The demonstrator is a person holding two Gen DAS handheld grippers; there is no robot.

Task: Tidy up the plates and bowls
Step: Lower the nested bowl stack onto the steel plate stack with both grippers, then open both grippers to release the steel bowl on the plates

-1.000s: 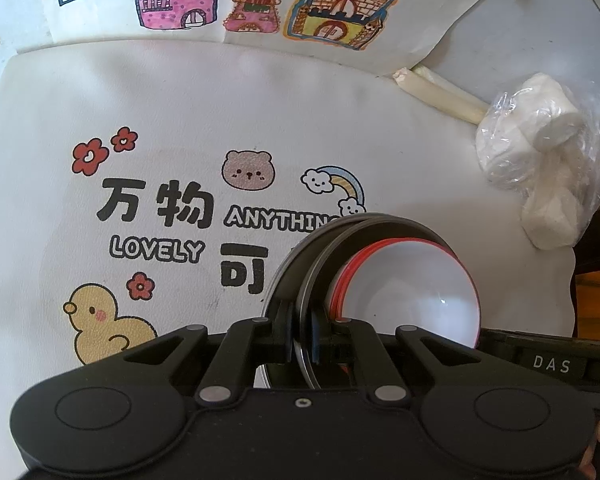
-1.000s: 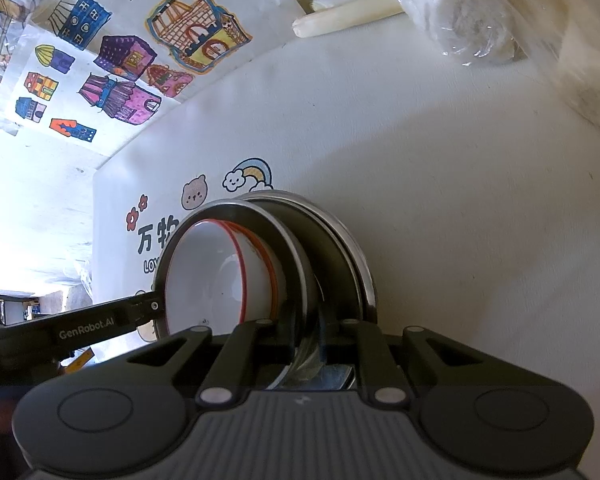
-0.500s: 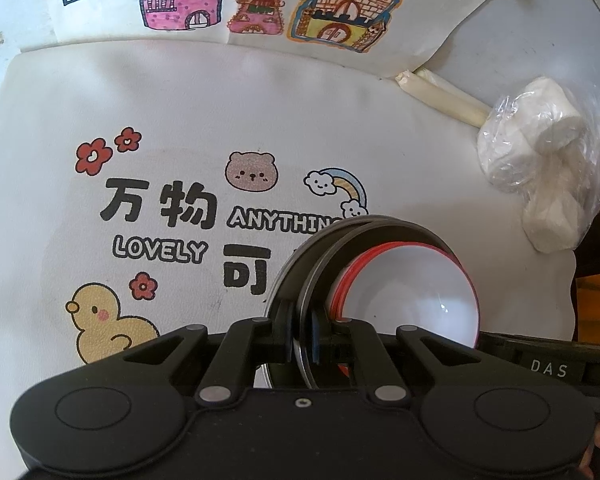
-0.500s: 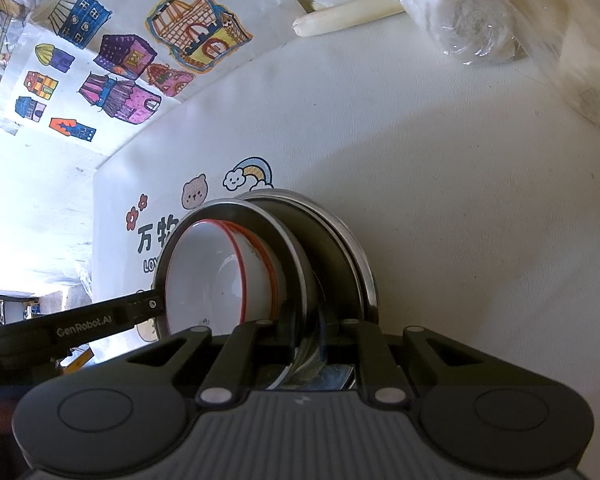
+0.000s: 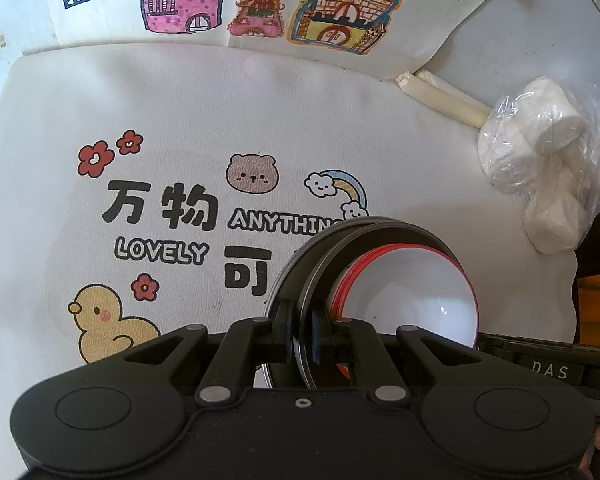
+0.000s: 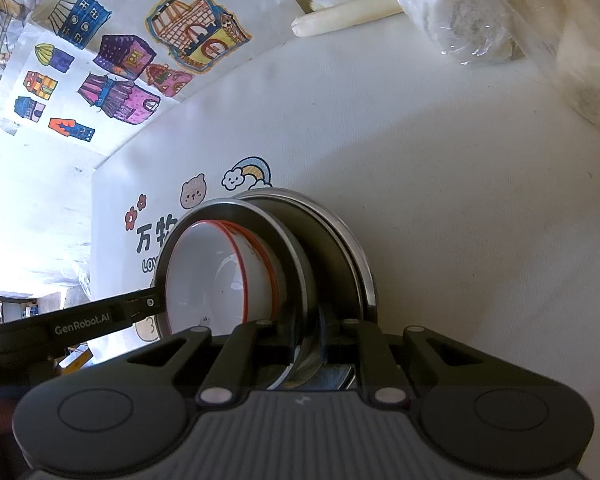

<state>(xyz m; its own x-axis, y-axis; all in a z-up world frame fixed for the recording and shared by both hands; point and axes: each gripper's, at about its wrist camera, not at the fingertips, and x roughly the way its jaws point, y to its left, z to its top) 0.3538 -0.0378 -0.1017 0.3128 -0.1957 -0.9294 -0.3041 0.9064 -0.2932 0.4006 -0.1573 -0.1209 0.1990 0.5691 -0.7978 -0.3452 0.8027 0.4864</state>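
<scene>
Left wrist view: the left tongs (image 5: 301, 334) are pinched nearly closed on the thin rim of a round steel plate (image 5: 320, 256), which stands tilted on edge. A second steel plate (image 5: 290, 258) of the same shape sits just behind it, nested. A white ceramic bowl (image 5: 416, 296) with a red-lined rim lies against the front plate's inner face, glossy and smooth. Below is a white cloth mat (image 5: 200, 112) with a matte weave, printed with a bear, a duck, flowers and lettering. Beyond it lies a sheet of coloured house drawings (image 5: 260, 4). Two pale rolled sticks (image 5: 440, 96) and a crinkled clear plastic bag of white lumps (image 5: 548, 160) rest on the tabletop at right.

Right wrist view: the right tongs (image 6: 306, 338) are closed narrowly on the rim of the steel plate (image 6: 300, 248) that cups the bowl (image 6: 216, 276); the second plate (image 6: 340, 240) stands just behind it. The left tongs' black arm (image 6: 88, 322) reaches in from the left and meets the plate rim. The stack is held above the mat (image 6: 440, 200), tilted.
</scene>
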